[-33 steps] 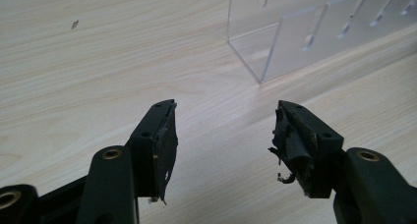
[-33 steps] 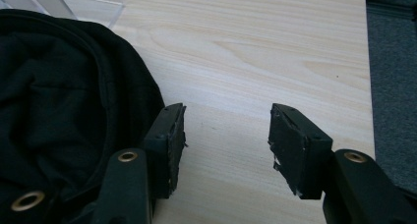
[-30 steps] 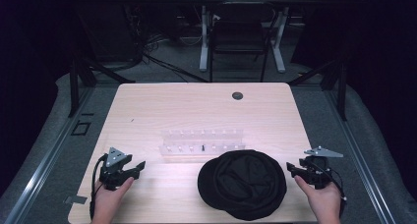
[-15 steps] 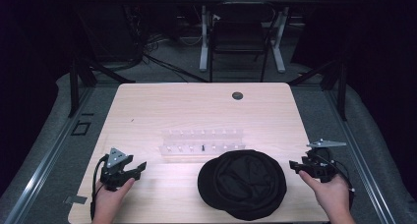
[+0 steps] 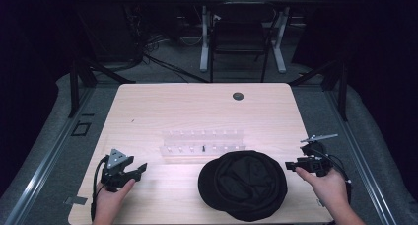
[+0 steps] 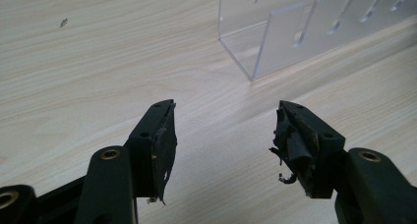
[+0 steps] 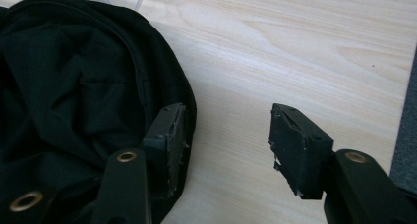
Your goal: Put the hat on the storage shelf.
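We see left tongs spread over bare bench | right tongs spread beside black cap | no readable writing

no readable text, labels, or numbers
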### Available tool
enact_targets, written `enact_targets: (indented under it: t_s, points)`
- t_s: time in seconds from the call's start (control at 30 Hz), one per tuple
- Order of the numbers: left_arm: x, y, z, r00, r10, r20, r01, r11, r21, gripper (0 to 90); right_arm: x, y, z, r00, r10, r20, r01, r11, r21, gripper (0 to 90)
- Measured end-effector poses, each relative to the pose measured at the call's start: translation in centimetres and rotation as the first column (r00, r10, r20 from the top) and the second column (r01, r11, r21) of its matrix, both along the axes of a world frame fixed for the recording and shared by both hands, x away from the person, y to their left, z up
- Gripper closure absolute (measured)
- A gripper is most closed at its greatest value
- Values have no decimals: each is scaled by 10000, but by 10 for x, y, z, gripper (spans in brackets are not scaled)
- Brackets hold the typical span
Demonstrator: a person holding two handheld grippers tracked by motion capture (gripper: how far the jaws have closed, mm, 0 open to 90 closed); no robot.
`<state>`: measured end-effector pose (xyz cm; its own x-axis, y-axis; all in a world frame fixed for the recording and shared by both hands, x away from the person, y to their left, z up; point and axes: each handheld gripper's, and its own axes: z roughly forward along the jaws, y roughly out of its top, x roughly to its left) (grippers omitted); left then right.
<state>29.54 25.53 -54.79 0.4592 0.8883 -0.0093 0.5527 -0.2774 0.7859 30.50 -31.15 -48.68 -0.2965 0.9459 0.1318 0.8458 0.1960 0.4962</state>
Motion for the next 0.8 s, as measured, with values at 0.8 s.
enact_targets:
  t_s: [0.8]
  points:
    - [1, -3, -2, 10000, -58, -78, 58, 10000, 45, 402, 5, 11, -6, 9851, 400, -1675, -363, 9990, 248, 601]
